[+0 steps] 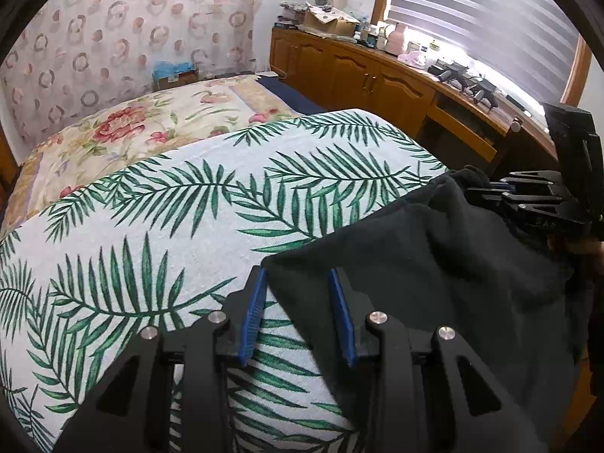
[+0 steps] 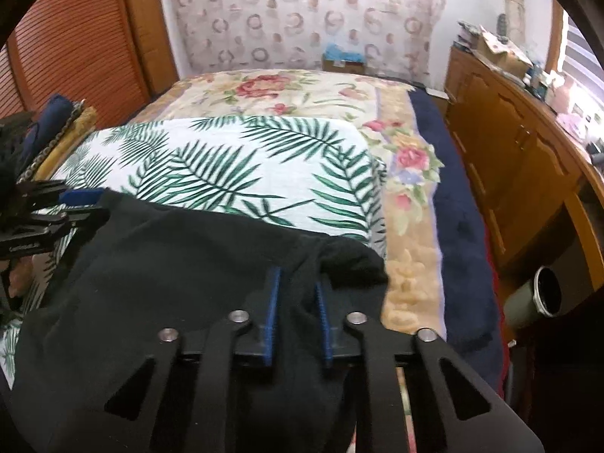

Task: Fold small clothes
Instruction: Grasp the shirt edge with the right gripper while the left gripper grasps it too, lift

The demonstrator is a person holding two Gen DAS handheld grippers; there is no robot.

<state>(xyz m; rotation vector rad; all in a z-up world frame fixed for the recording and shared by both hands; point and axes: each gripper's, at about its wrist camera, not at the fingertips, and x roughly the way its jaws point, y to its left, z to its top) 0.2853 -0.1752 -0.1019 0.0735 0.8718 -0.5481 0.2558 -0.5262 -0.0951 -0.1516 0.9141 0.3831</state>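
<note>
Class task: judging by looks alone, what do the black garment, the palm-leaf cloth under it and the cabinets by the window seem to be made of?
Black garment: soft matte knit, perhaps fleece; it slumps in folds.
Palm-leaf cloth: towel-like cotton, perhaps; nubby printed surface.
Cabinets: varnished wood; warm sheen, panelled doors.

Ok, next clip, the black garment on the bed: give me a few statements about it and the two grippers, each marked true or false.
1. The black garment lies partly on a palm-leaf cloth. True.
2. The right gripper has its blue pads closed on a bunched corner of the garment. True.
3. The left gripper hangs over bare cloth with nothing between its fingers. False: the garment's edge runs between its blue pads.
4. The garment is already folded into a neat square. False: it lies spread and rumpled, with a corner at each gripper.
5. A wooden cabinet stands along the bed's side. True.
</note>
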